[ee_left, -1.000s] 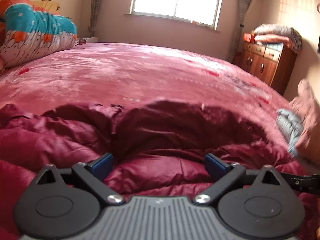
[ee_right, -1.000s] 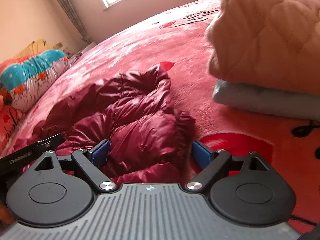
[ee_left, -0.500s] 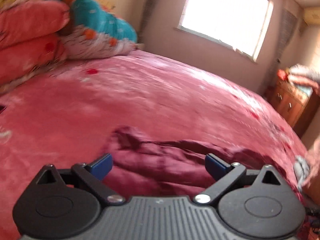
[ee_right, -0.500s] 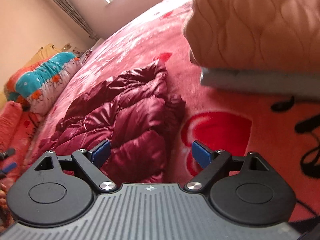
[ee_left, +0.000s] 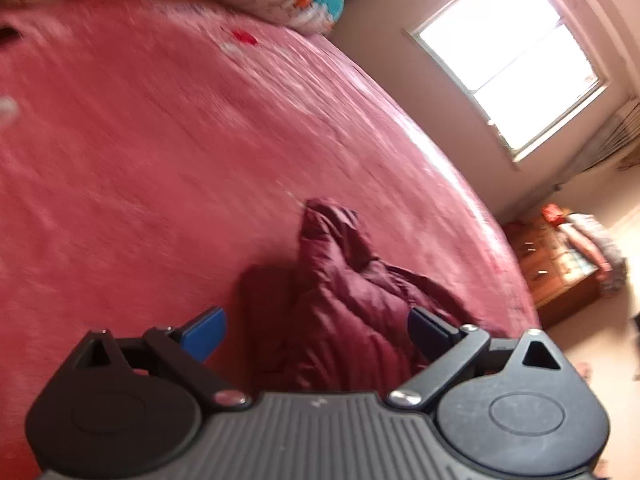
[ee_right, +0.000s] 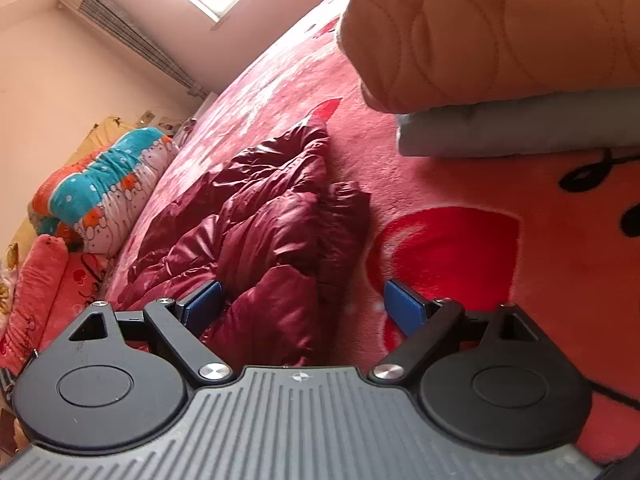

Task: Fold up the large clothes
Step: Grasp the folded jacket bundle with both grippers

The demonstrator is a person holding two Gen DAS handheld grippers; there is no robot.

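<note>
While the maroon puffer jacket [ee_right: 256, 236] lay crumpled on the red bedspread [ee_left: 160, 152], the left gripper [ee_left: 316, 330] and right gripper [ee_right: 302, 304] hovered over the jacket, fingers spread wide, gripping nothing. Beyond the jacket sat a folded peach quilt [ee_right: 492, 28].

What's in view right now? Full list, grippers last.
jacket: 1, maroon, crumpled on the bed ahead of both grippers
bed cover: 1, pink-red, under everything
quilt roll: 1, teal, orange and white, at the bed's far end
folded quilt: 1, peach, stacked on a grey folded item
window: 1, bright, far wall
dresser: 1, brown wood, beside the bed
left gripper: open, empty
right gripper: open, empty
</note>
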